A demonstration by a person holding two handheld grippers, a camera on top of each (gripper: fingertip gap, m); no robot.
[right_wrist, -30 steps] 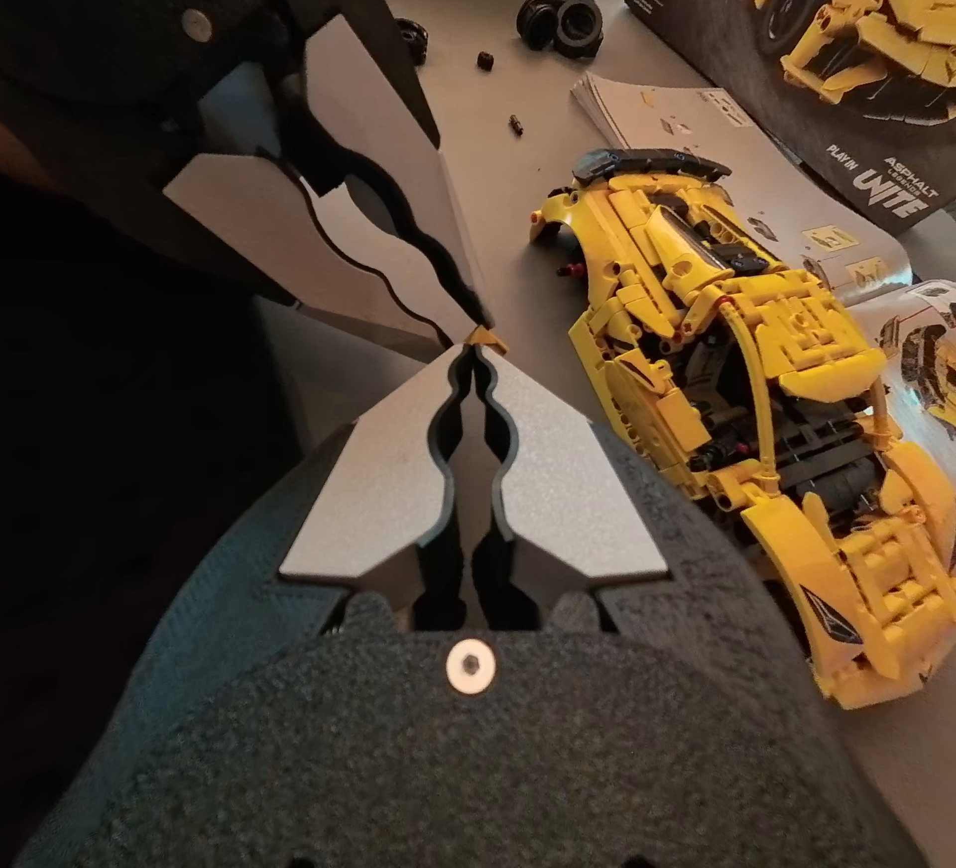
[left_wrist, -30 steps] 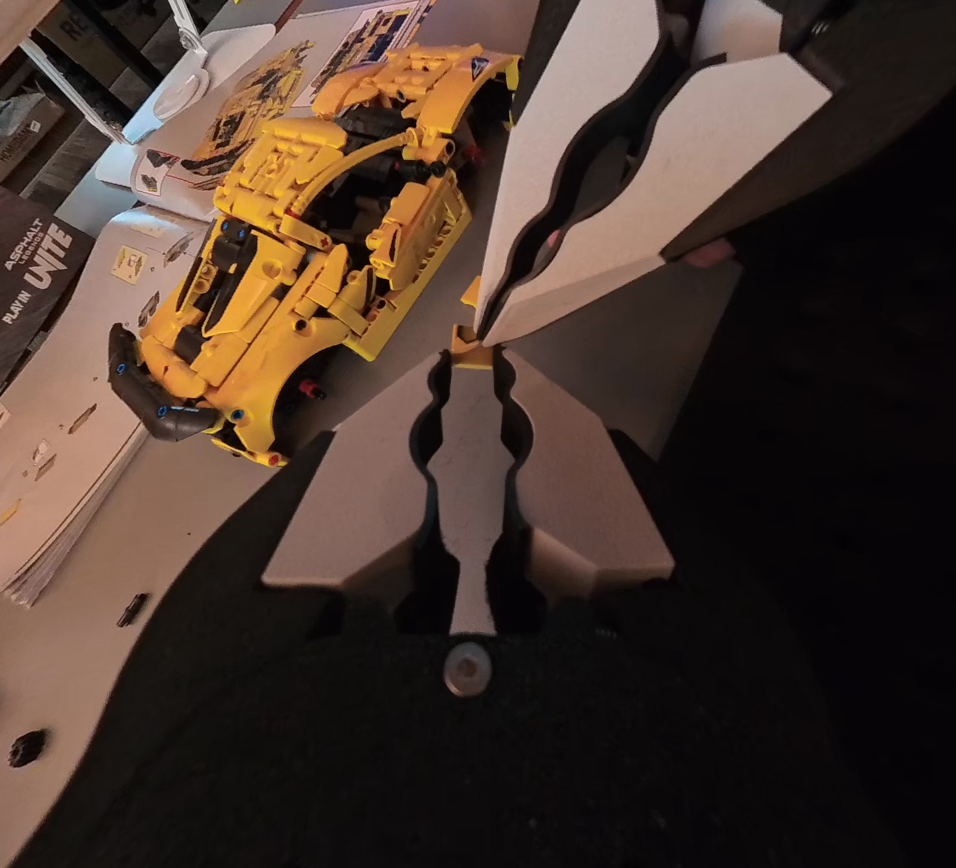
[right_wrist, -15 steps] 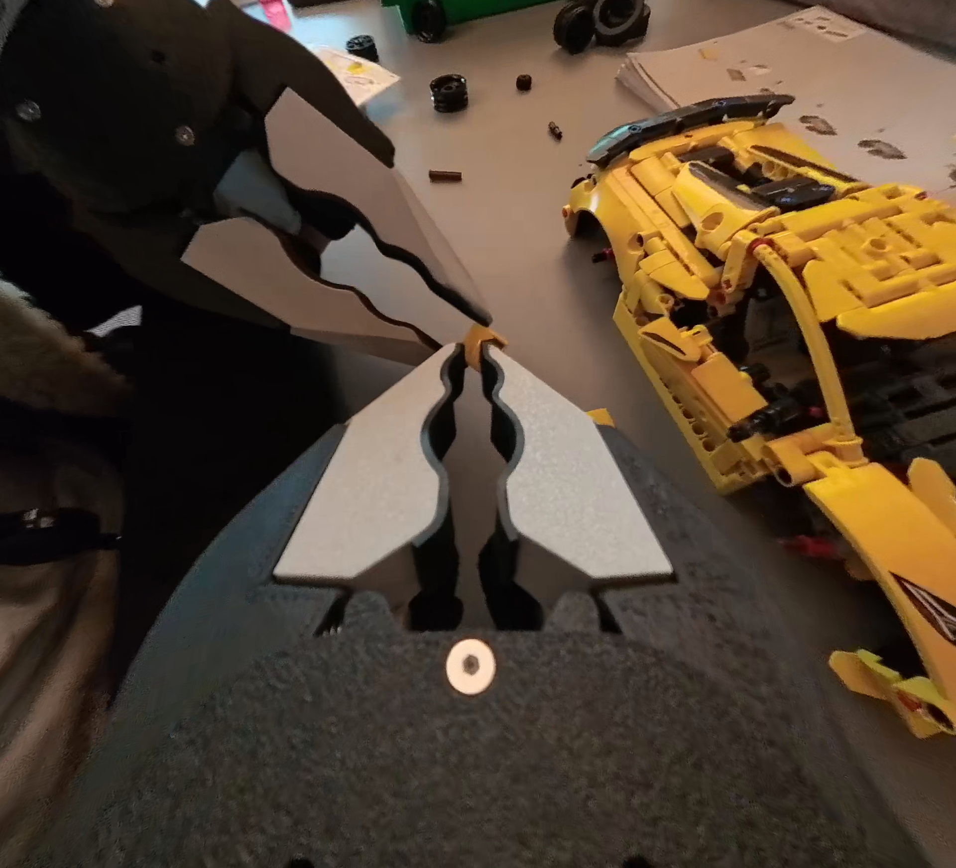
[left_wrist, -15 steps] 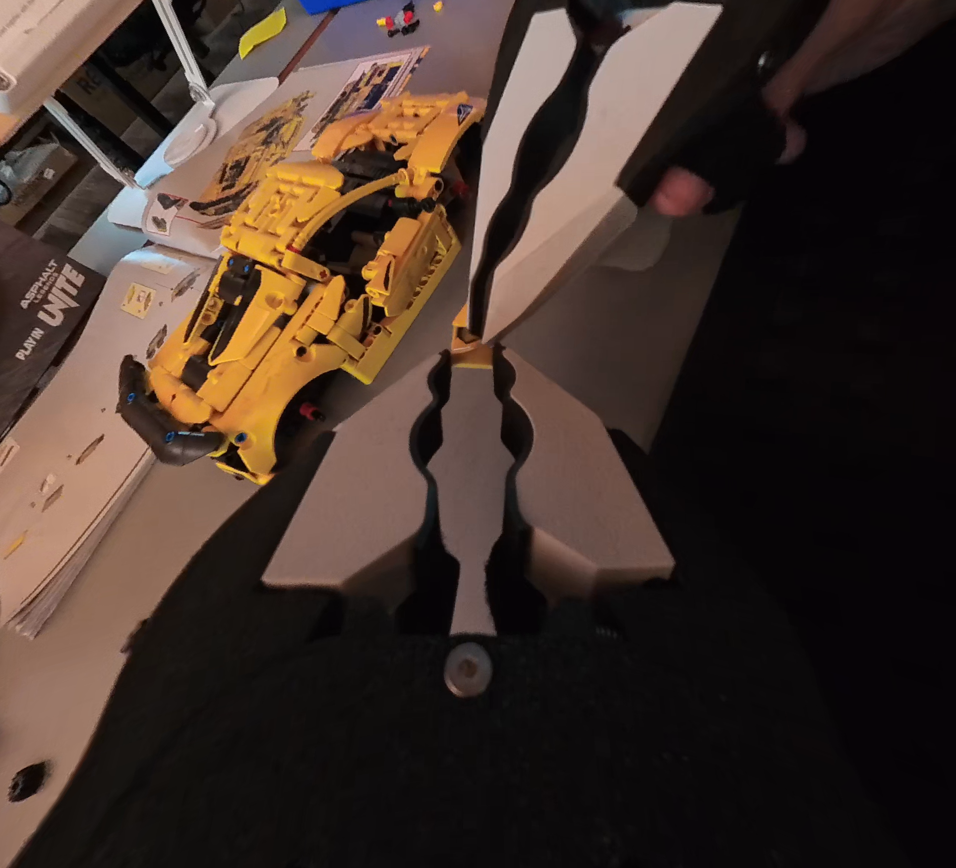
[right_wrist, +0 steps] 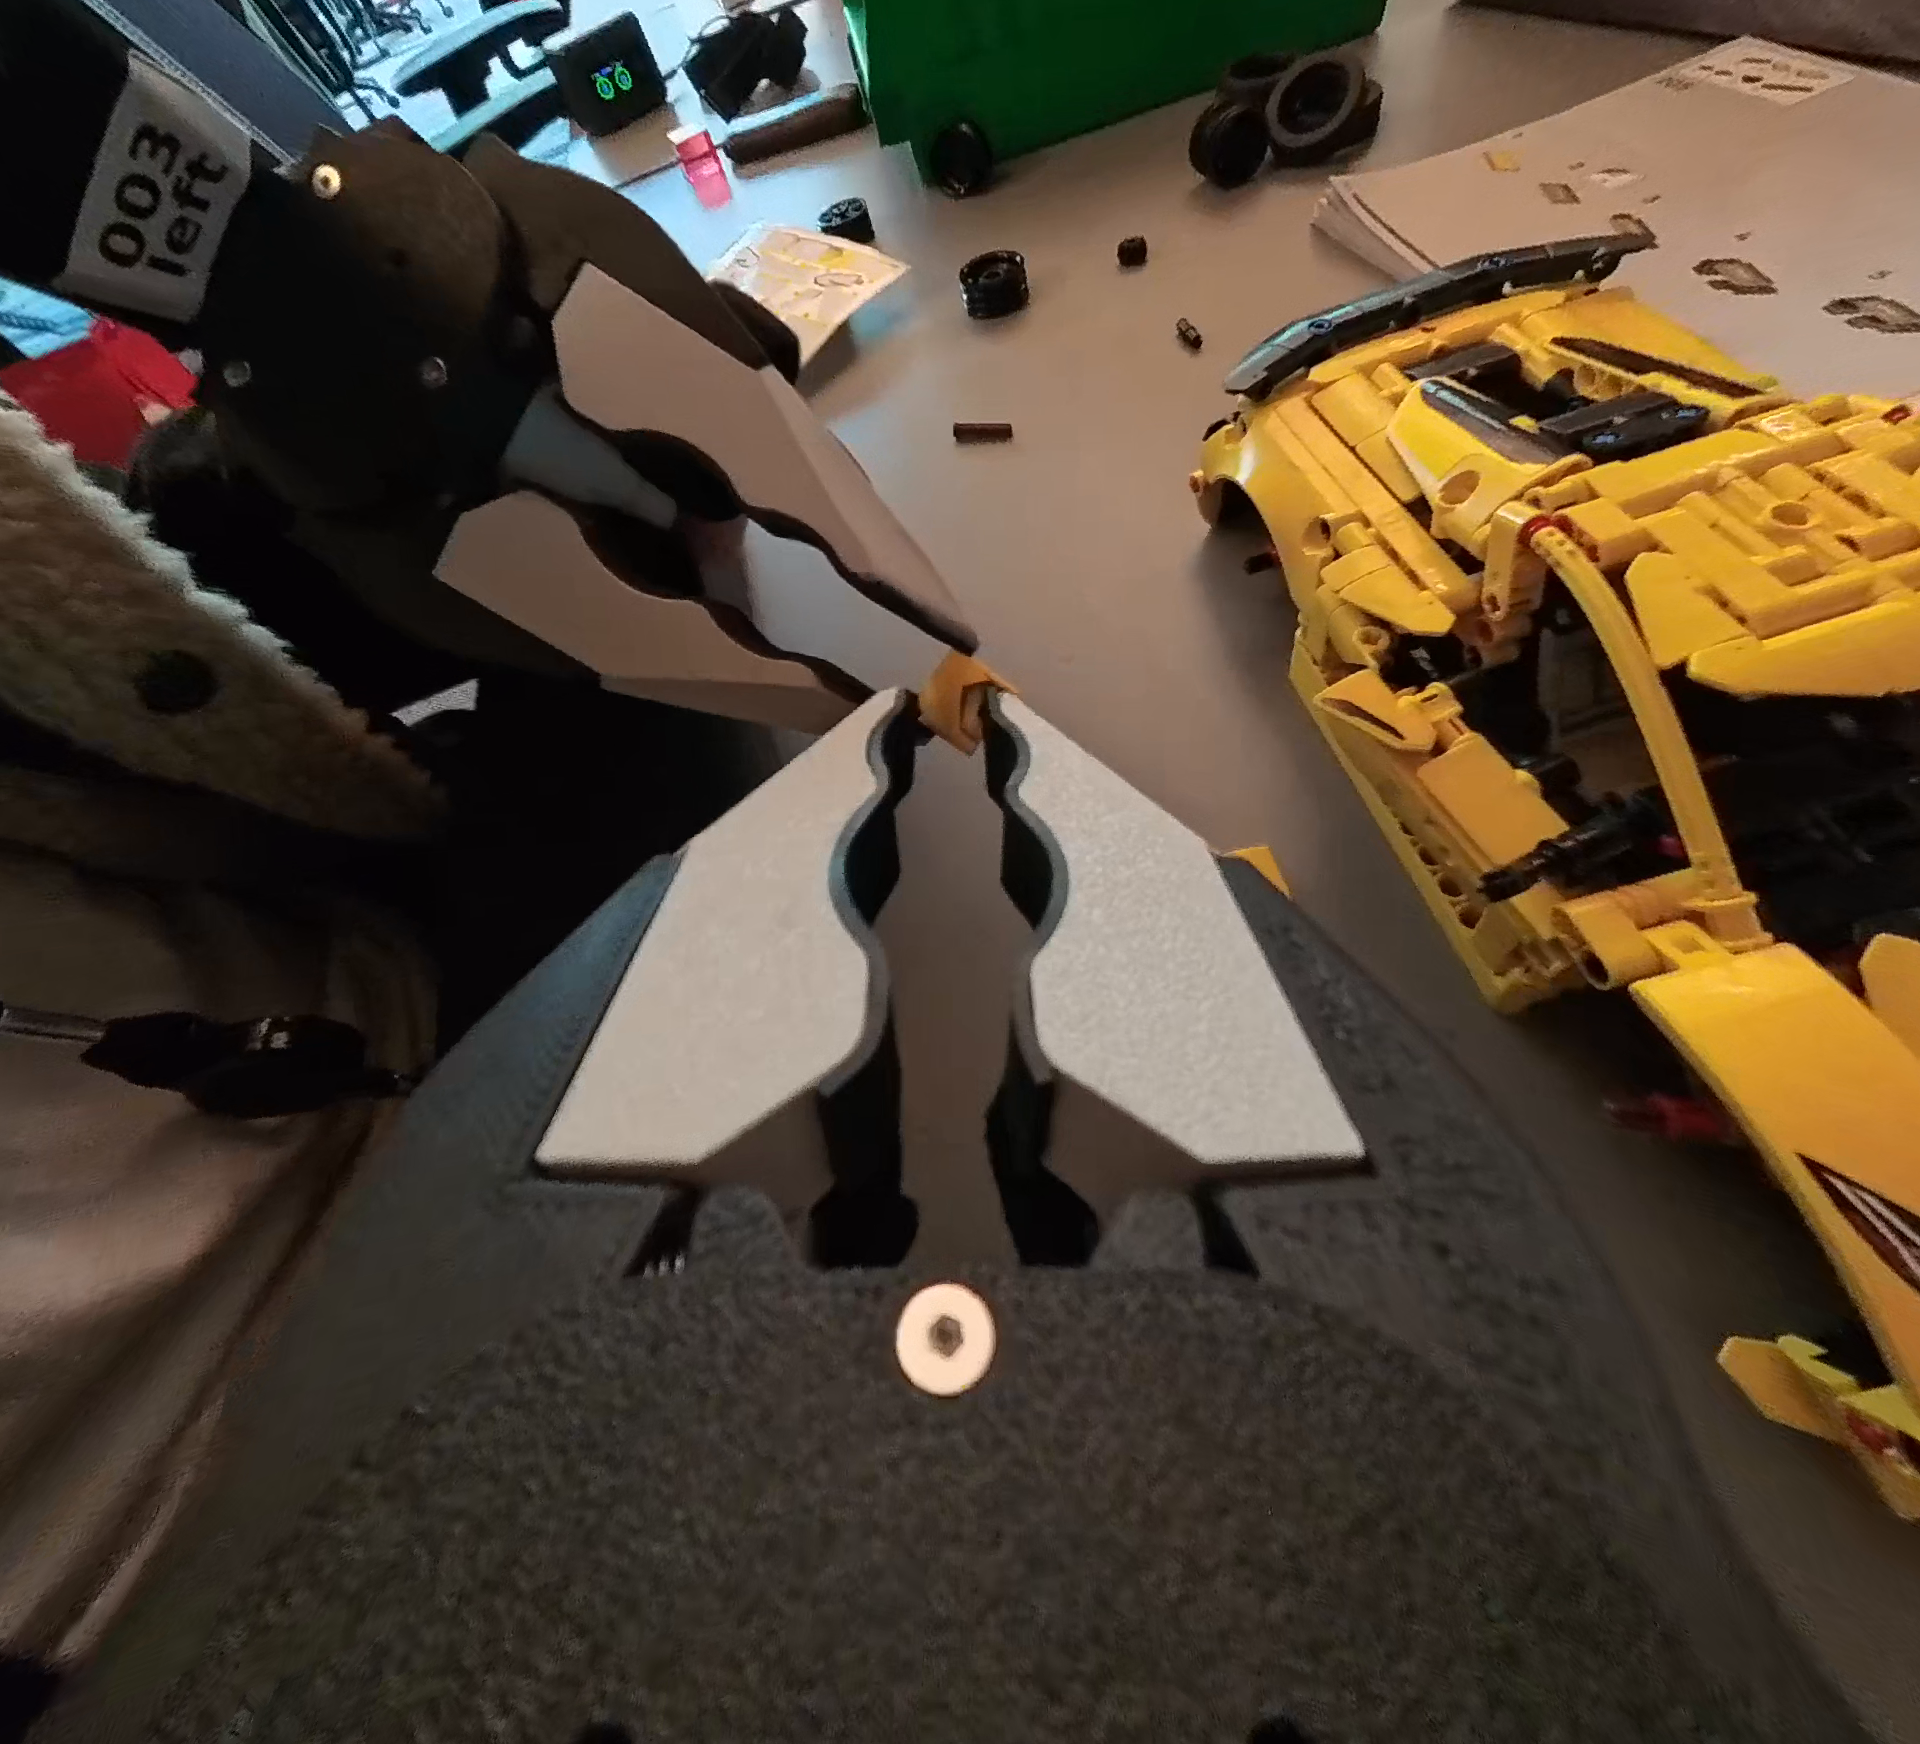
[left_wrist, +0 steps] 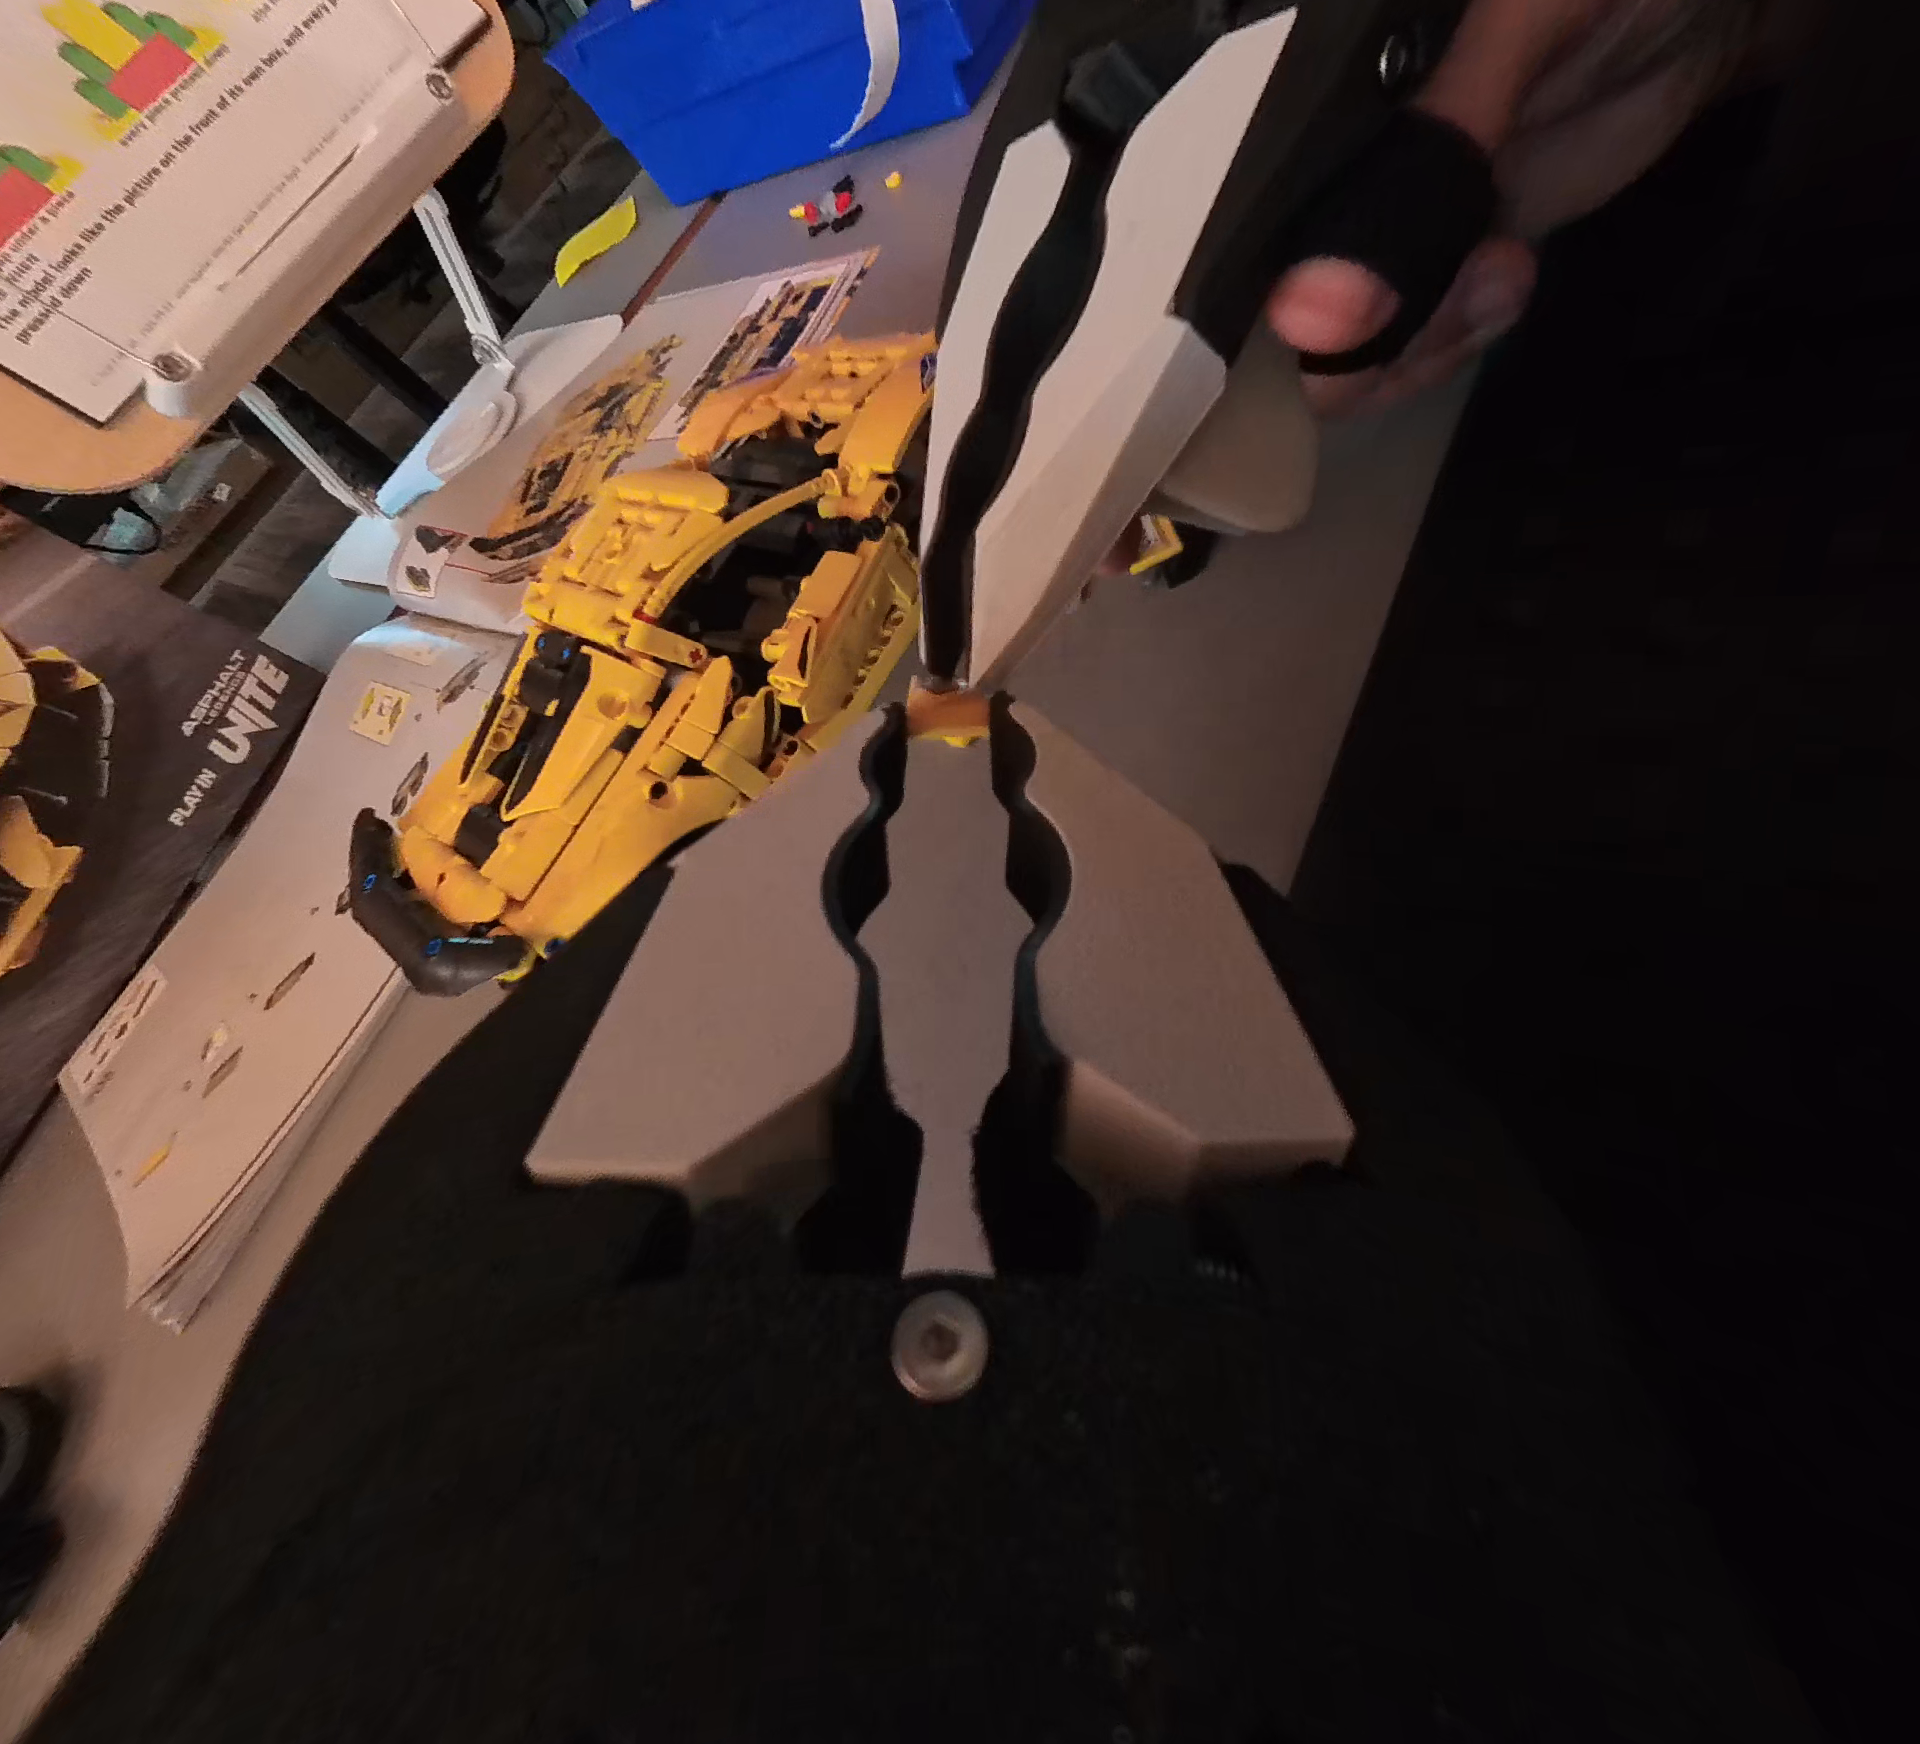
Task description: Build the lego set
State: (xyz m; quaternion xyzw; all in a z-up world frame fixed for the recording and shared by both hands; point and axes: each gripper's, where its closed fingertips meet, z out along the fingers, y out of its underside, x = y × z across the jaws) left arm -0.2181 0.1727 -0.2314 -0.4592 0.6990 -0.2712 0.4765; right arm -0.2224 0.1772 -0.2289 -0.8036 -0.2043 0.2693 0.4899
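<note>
Both the left gripper (left_wrist: pixel 943 715) and the right gripper (right_wrist: pixel 940 707) were closed tip to tip on one small yellow piece (right_wrist: pixel 958 695), held above the tabletop (right_wrist: pixel 1091 489), with the yellow car (right_wrist: pixel 1579 655) lying to the right gripper's right.

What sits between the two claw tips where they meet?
A small yellow lego piece, pinched by the right claw with the left claw at it; the right wrist view shows it best.

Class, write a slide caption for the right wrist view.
Both grippers pinch a small yellow piece beside the yellow car.
</note>
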